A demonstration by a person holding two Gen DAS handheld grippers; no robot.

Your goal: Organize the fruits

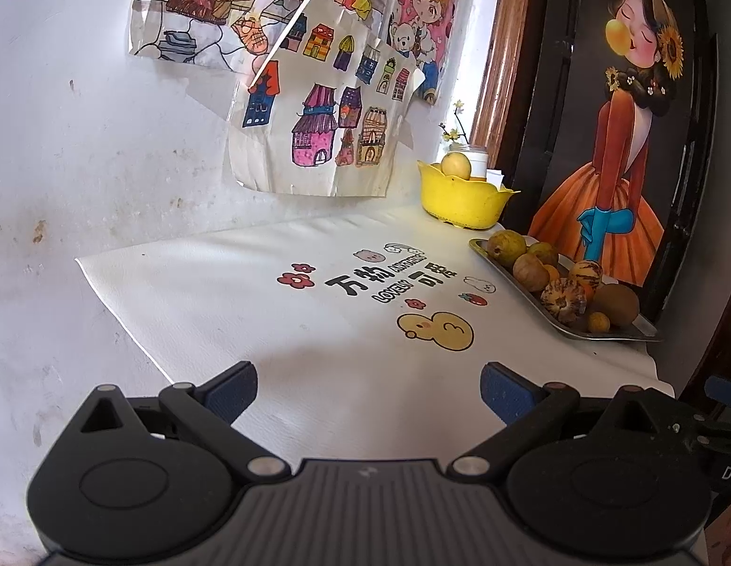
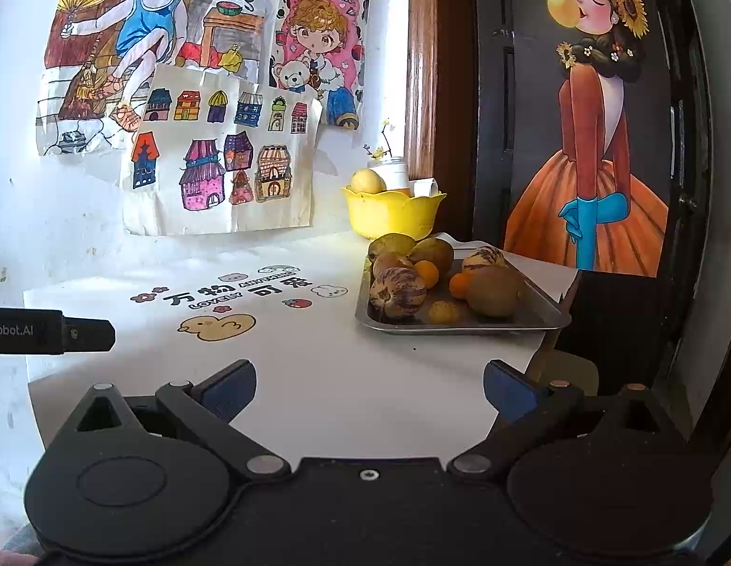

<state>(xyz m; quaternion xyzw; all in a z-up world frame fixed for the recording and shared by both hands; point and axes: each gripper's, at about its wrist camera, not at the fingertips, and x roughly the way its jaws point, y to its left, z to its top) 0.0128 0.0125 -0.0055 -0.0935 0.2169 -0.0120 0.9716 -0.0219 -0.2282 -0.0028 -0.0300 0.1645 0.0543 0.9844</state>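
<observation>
Nearest in each wrist view is a black two-finger gripper with blue pads. The left gripper (image 1: 368,389) and the right gripper (image 2: 369,389) both have their fingers spread wide, and neither holds anything.

Under them lies a white table mat (image 2: 318,377) printed with a yellow duck cartoon (image 2: 218,327), black characters and small flowers. It covers the table up to the wall.

Farther on the right side of the mat stands a flat rectangular metal tray (image 2: 540,318). It carries the fruits: two striped purple-and-cream melons (image 2: 397,292), brown-green pears (image 2: 495,291) and small orange citrus fruits (image 2: 427,273), close together.

Just behind the tray stands a yellow petal-rimmed plastic bowl (image 2: 394,214) with one pale yellow fruit (image 2: 368,181) inside.

The white wall (image 1: 82,141) behind is stained and carries coloured children's drawings (image 2: 214,160). On the right, a dark door shows a painted girl in an orange dress (image 2: 596,165).
</observation>
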